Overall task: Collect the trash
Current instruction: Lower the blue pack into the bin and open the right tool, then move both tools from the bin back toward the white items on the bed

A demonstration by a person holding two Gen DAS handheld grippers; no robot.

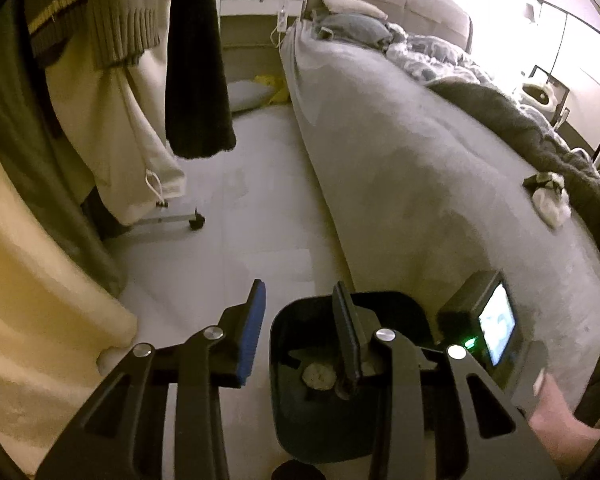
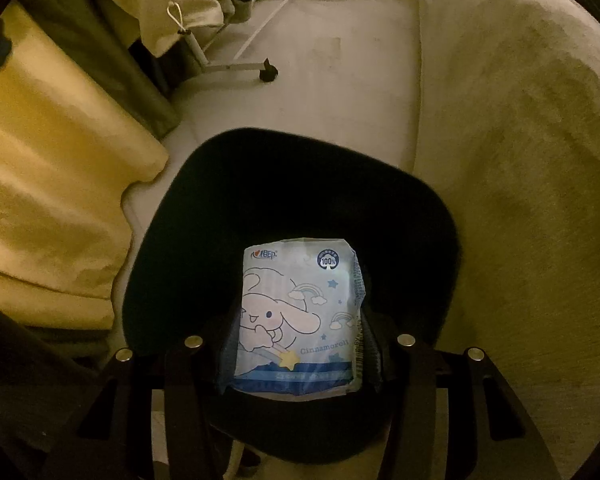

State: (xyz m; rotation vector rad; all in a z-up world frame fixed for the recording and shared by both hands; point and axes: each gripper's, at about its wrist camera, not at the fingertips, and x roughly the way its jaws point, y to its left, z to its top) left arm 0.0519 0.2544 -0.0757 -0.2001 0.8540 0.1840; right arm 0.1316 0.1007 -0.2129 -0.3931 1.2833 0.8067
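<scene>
1. A dark, round-cornered plastic trash bin [image 2: 172, 216] stands on the pale floor [image 1: 260, 184] and serves as the landmark here; its open mouth faces up.
2. Directly above the bin's opening, the right gripper [image 2: 296, 344] clamps a light blue plastic packet printed with a white cartoon rabbit, rainbows and stars [image 2: 300, 312]. The jaws press against the packet's two side edges, and the packet hangs over the dark interior, not yet inside.
3. The left gripper [image 1: 304, 332] is spread wide with nothing between its jaws. Its blue-padded finger [image 1: 254, 332] hovers over the floor just left of the bin, while the other finger sits above the bin's mouth.
4. In the left wrist view, at the bottom of the bin [image 1: 296, 320], a crumpled pale wad of paper [image 1: 319, 376] lies on the dark base.
5. Immediately to the right of the bin rises the side of a bed covered in a grey fuzzy blanket [image 1: 420, 184].
6. On the bed, well beyond the bin, a small crumpled white and dark scrap [image 1: 548, 196] rests beside a dark rumpled throw [image 1: 532, 128].
7. To the left of the bin, cream and olive garments [image 1: 112, 92] hang from a rolling rack whose black caster [image 1: 196, 222] touches the floor.
8. Beyond the bin, against the far wall, stands a white vanity table [image 1: 256, 0].
</scene>
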